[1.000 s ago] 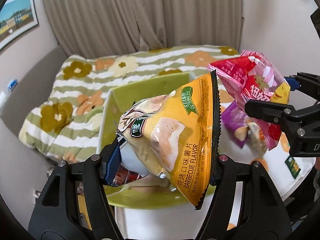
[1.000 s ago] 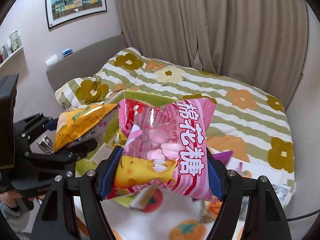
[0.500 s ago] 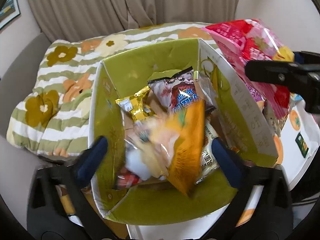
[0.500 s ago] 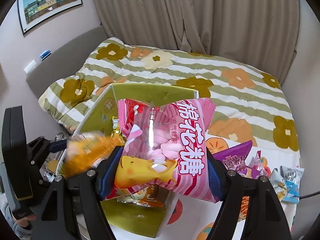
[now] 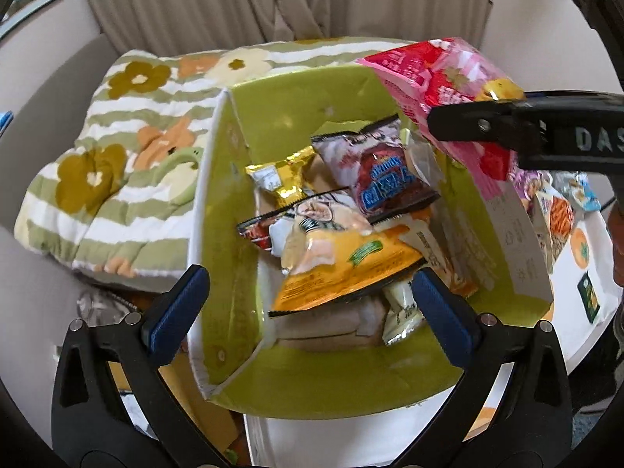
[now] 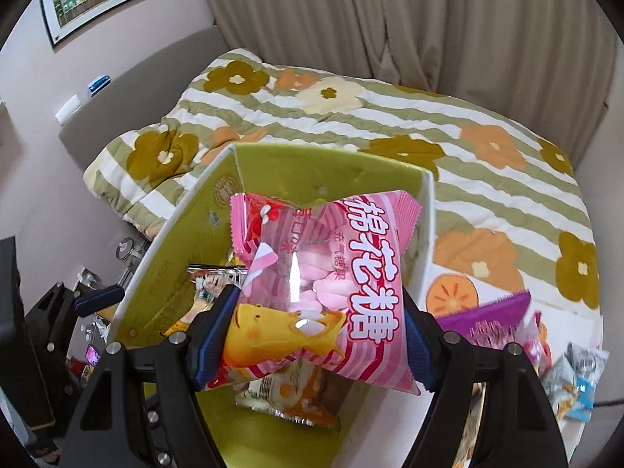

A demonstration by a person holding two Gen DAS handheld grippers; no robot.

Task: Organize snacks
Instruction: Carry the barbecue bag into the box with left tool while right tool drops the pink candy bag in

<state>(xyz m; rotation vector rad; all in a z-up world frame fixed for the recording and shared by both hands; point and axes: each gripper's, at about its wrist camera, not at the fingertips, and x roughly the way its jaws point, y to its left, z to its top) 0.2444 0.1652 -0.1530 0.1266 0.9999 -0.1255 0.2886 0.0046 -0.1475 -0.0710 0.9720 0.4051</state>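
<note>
A green cardboard box with open flaps holds several snack bags. The orange barbecue chip bag lies on top of them, free of my left gripper, which is open and empty just above the box's near side. My right gripper is shut on a pink marshmallow bag and holds it over the box. The marshmallow bag also shows in the left wrist view, above the box's right wall.
A white table with orange fruit print carries the box and loose snacks: a purple bag and blue-grey packets at right. A flowered striped bed lies behind. Clutter sits on the floor at left.
My left gripper opened and let go of the orange chip bag, which dropped into the box. My right gripper carried the marshmallow bag over the box opening.
</note>
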